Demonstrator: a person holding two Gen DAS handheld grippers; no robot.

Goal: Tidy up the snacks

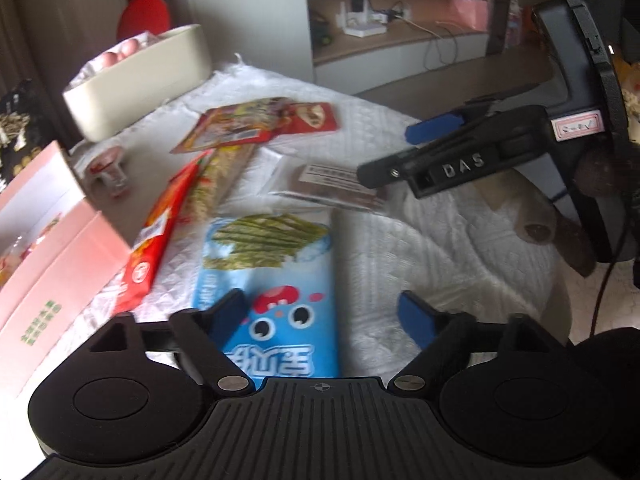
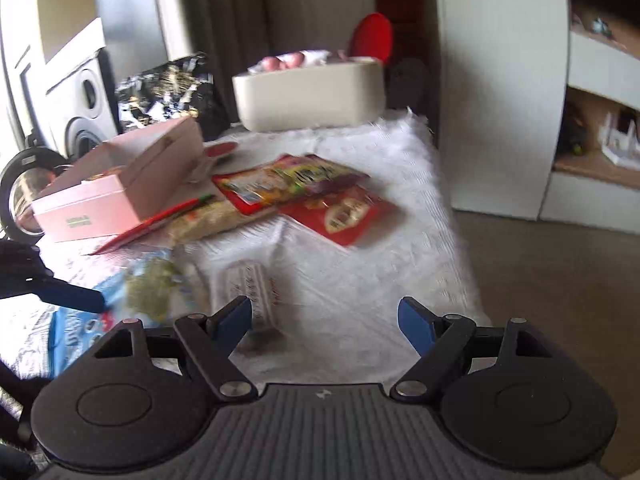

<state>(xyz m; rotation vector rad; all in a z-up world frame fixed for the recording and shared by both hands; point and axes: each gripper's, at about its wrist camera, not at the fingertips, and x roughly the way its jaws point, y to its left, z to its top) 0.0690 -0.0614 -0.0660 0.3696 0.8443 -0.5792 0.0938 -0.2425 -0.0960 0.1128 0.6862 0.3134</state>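
Snack packets lie on a white quilted cloth (image 1: 400, 248). A blue seaweed snack bag (image 1: 276, 276) lies flat under my left gripper (image 1: 322, 316), which is open and empty above its near end. My right gripper (image 2: 324, 320) is open and empty over a small clear-wrapped packet (image 2: 250, 292); it shows from the side in the left wrist view (image 1: 400, 152), above that packet (image 1: 328, 188). Further back lie a long red-and-tan packet (image 1: 200, 196), a colourful flat packet (image 2: 280, 184) and a red packet (image 2: 344, 212). A cream bin (image 2: 312, 96) holds pink items at the far end.
An open pink box (image 2: 120, 196) stands on the left, with a small jelly cup (image 1: 108, 168) beside it. A black-and-gold bag (image 2: 168, 92) and a speaker (image 2: 80, 108) stand behind. The cloth's right edge drops to the floor (image 2: 540, 280). White shelving (image 2: 500, 80) is at right.
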